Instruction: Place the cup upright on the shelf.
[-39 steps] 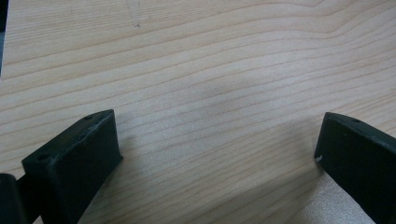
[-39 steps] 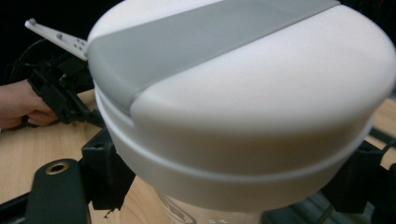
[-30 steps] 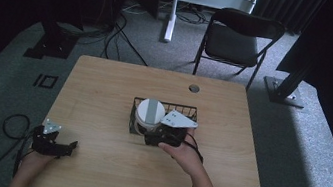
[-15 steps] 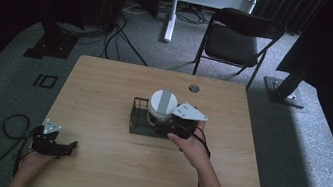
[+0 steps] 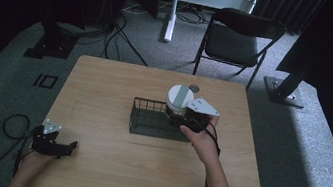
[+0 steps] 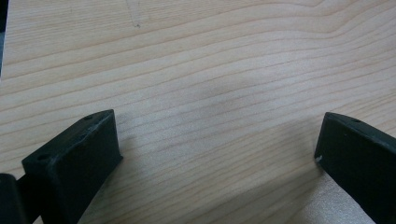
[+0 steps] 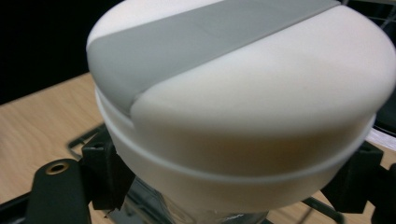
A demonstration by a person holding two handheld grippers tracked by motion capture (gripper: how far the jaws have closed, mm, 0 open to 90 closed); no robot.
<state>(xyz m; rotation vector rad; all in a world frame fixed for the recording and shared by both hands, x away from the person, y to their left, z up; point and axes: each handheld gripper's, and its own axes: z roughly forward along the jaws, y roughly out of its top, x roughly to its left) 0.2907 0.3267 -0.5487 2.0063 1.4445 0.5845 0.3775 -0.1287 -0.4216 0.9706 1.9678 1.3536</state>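
so the right hand-held gripper [image 5: 184,118] is clamped on a white lidded jar [image 5: 179,99] with a grey stripe across the lid, jaws pinching it just under the lid rim, probably so it hangs upright. it's held above the right end of the black wire basket [image 5: 150,119] mid-bench [image 5: 104,89]. the left hand-held gripper [image 5: 65,147] rests at the near left corner, jaws apart, nothing between them. a folding chair [image 5: 236,39] sits well behind, not in the way.

One wooden table [image 5: 114,90] carries one black wire basket [image 5: 150,119] and one white, grey-striped lidded container [image 5: 180,98]; one folding chair [image 5: 237,36] stands beyond; two grippers.
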